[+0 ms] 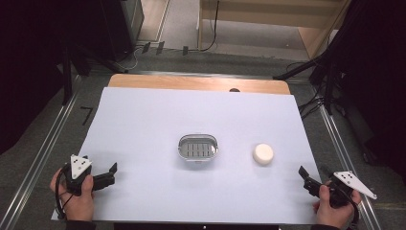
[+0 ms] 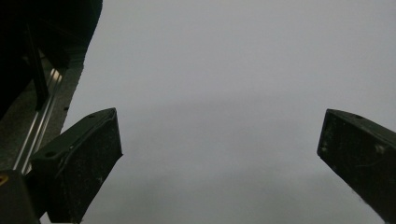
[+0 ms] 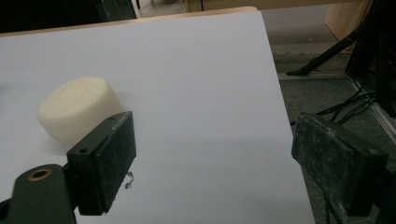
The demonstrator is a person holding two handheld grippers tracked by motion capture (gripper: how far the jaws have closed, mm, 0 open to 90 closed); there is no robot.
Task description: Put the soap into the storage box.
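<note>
Soap, a round cream-white bar, is the thing nearest my right gripper; it lies flat on the white sheet that covers the table, just right of the small metal dish with the slotted insert at the middle of the sheet, apart from it. From the right gripper view I see the bar ahead of the left-hand jaw and partly behind it, not between the jaws; they stand spread with nothing in the gap, low over the sheet's near right corner. My left gripper sits at the near left corner, well apart from the dish, held by my left hand. Its own view looks onto bare sheet, jaws wide apart and holding nothing. My right hand grips the other tool at the sheet's edge.
</note>
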